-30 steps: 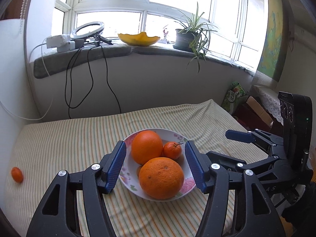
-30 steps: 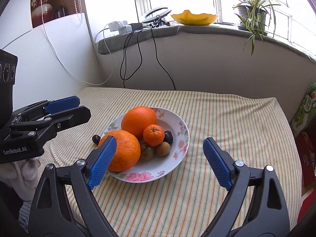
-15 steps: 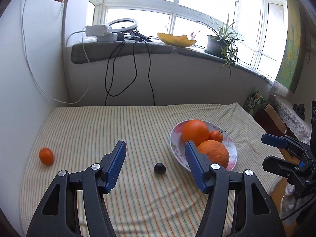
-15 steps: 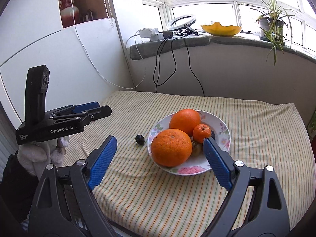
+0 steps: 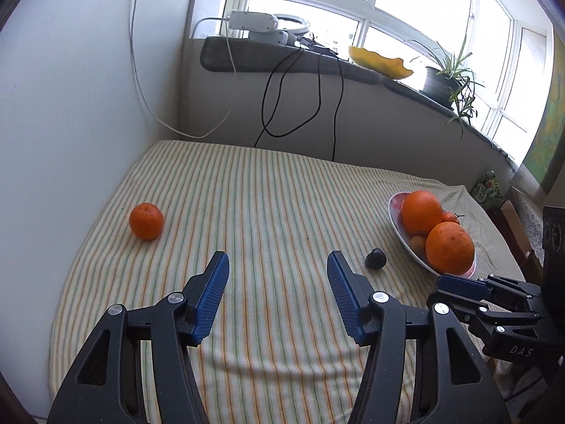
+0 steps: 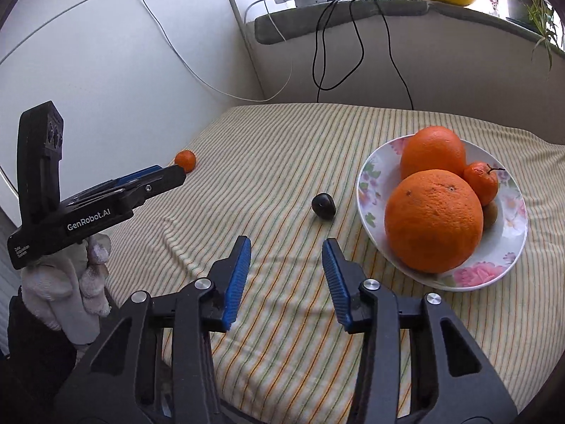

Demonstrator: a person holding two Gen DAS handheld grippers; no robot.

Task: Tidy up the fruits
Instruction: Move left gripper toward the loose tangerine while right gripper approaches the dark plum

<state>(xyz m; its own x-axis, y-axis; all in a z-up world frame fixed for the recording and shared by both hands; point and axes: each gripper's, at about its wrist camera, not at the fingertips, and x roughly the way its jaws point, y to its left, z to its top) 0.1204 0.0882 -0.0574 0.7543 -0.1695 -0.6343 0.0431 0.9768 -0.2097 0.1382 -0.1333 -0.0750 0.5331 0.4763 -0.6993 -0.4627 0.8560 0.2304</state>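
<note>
A floral plate (image 6: 508, 265) holds two big oranges (image 6: 433, 222), a small tangerine (image 6: 481, 183) and small brownish fruits. It also shows in the left wrist view (image 5: 399, 226). A dark small fruit (image 6: 322, 205) lies on the striped cloth just left of the plate; it also shows in the left wrist view (image 5: 375, 258). A loose tangerine (image 5: 146, 221) lies at the table's far left, small in the right wrist view (image 6: 185, 160). My left gripper (image 5: 277, 275) is open and empty, over bare cloth. My right gripper (image 6: 286, 258) is open and empty, short of the dark fruit.
A white wall (image 5: 70, 106) borders the table on the left. The sill behind carries cables (image 5: 282, 106), a ring light, a yellow dish (image 5: 379, 62) and a potted plant (image 5: 446, 81). Boxes and a green bag (image 5: 489, 185) sit off the right edge.
Both grippers swung left, away from the plate. The loose tangerine is nearer the left gripper. The right gripper's jaws have narrowed, and now point at the dark fruit.
</note>
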